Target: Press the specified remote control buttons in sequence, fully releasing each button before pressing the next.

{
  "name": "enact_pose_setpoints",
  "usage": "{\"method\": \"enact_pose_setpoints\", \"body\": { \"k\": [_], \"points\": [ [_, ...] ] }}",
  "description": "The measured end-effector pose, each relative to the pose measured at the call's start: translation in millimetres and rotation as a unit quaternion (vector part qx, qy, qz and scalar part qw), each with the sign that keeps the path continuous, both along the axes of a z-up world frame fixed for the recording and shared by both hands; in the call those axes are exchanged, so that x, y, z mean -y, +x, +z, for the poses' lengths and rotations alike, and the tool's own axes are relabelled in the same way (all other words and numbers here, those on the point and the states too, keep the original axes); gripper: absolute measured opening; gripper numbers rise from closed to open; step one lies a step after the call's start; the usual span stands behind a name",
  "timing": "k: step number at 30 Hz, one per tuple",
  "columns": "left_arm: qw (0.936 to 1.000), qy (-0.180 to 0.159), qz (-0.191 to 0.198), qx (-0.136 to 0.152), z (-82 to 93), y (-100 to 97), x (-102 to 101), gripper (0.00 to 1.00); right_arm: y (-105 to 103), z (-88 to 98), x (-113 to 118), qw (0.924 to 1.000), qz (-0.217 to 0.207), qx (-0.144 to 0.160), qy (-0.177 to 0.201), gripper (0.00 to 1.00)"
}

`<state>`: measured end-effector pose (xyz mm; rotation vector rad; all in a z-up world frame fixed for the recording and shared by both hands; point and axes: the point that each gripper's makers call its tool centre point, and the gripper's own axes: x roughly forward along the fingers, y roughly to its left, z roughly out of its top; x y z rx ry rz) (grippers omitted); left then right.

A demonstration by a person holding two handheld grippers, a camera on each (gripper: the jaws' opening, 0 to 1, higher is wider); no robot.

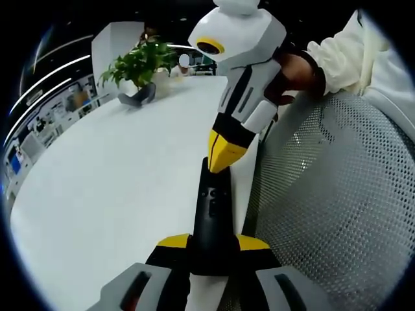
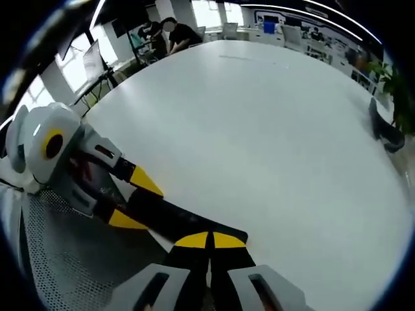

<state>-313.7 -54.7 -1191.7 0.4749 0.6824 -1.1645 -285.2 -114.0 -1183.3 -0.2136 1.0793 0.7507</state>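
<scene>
Left tongs (image 1: 213, 249): seen at the bottom of the left gripper view, their yellow-tipped jaws closed from both sides on the near end of the remote control; in the right gripper view (image 2: 137, 199) they reach in from the left, one yellow tip on either side of the black bar.
Remote control (image 1: 212, 208): a slim black bar with small buttons on its upper face, held lengthwise away from the left camera, at the edge of the surface beside the mesh chair; in the right gripper view (image 2: 178, 220) it runs aslant from the left tongs to just under the right tongs' tips.
Right tongs (image 2: 209, 242): jaws drawn together to a thin slit with nothing between them, the yellow tips set over the end of the remote control; in the left gripper view (image 1: 225, 153) they come down from above with the closed yellow point at the far end of the remote control. Whether the tips touch a button cannot be told.
Hand (image 1: 298, 71): a gloved hand with a white sleeve is seen gripping the body of the right tongs.
Mesh chair (image 1: 337, 194): grey-white netting, just beside the remote control on its right.
Surface (image 2: 259, 129): white, broad and bare in the middle.
Potted plant (image 1: 139, 65): green leaves in a pale pot, well apart at the far side of the surface.
People (image 2: 172, 32): seated far off beyond the surface's edge.
</scene>
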Motion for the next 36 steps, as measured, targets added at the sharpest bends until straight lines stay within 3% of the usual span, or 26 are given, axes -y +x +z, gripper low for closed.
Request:
{"method": "enact_pose_setpoints", "body": {
  "k": [7,15,25,32,36],
  "points": [
    [1.0000,0.000,0.000,0.001,0.2,0.2,0.1,0.25,2.2,0.7,2.1,0.9967,-0.050,-0.043,0.046,0.00],
    [1.0000,0.001,-0.001,0.001,-0.1,0.4,0.2,0.24,2.2,0.9,1.8,0.9939,-0.070,-0.061,0.059,0.00],
    [1.0000,0.001,-0.002,0.000,0.2,-0.3,0.5,0.24,1.4,0.9,1.7,0.9927,-0.080,-0.068,0.060,0.00],
    [1.0000,0.001,-0.006,0.001,0.5,-1.1,0.5,0.24,1.0,0.7,1.2,0.9958,-0.060,-0.054,0.044,0.00],
    [1.0000,0.002,-0.008,0.001,0.5,-1.5,1.0,0.24,1.4,1.2,3.0,0.9938,-0.072,-0.067,0.053,0.00]
  ]
}}
